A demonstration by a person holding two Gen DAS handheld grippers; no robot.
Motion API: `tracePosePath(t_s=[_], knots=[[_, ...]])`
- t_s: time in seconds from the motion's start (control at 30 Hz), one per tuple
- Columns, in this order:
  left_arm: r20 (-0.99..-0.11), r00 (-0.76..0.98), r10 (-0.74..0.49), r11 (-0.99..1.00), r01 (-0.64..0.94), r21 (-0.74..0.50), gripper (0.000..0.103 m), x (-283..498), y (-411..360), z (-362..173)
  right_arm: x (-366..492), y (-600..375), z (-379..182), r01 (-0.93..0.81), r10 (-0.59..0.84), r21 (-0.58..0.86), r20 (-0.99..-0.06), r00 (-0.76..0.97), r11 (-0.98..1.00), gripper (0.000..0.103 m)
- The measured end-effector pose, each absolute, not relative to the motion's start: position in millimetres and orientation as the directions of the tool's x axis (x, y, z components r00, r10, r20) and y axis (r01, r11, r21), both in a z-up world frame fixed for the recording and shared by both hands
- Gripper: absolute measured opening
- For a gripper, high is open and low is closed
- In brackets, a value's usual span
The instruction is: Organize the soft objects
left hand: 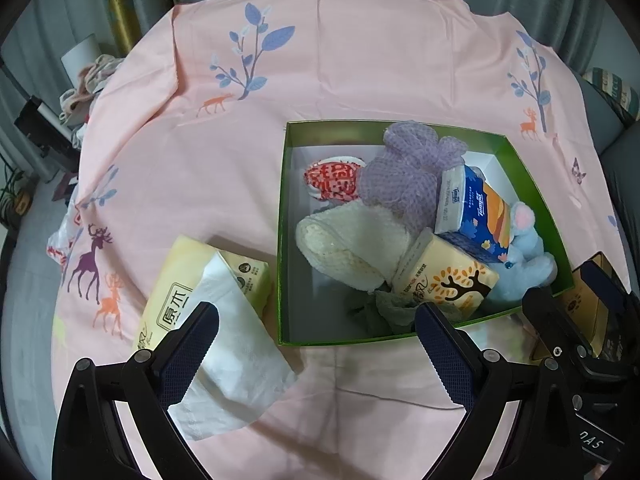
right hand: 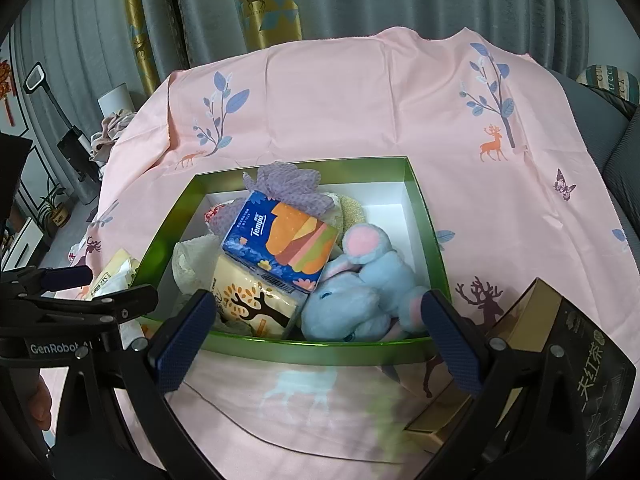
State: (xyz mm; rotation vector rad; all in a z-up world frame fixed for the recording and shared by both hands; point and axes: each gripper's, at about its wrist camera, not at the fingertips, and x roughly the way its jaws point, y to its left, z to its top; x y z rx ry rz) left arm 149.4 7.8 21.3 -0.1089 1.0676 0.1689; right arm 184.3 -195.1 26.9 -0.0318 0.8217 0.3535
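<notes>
A green box (left hand: 282, 232) (right hand: 424, 208) on the pink cloth holds a purple mesh puff (left hand: 408, 168), a cream towel (left hand: 352, 240), a red-and-white pouch (left hand: 332, 178), a blue Tempo tissue pack (left hand: 476, 208) (right hand: 280, 240), a yellow tree-print tissue pack (left hand: 444, 280) (right hand: 256, 304) and a blue plush elephant (left hand: 528, 248) (right hand: 368, 280). A yellow tissue pack (left hand: 176, 292) with a white tissue (left hand: 236, 352) pulled out lies left of the box. My left gripper (left hand: 316, 348) is open and empty, just before the box. My right gripper (right hand: 316, 336) is open and empty at the box's near rim.
A gold-and-black tea box (right hand: 560, 352) (left hand: 592, 308) lies right of the green box. The pink deer-print cloth (left hand: 320, 60) covers the surface. Crumpled clothes (left hand: 86, 88) sit at the far left edge. Curtains (right hand: 360, 0) hang behind.
</notes>
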Motion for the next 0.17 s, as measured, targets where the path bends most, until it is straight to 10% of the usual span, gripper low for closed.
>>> tracePosePath(t_s=[0.17], knots=[[-0.878,0.471,0.089,0.982,-0.19,-0.003,0.099,149.1,6.8,21.2,184.2,-194.0,26.7,-0.321,0.297,0.108,-0.721,0.626,0.941,0.102]])
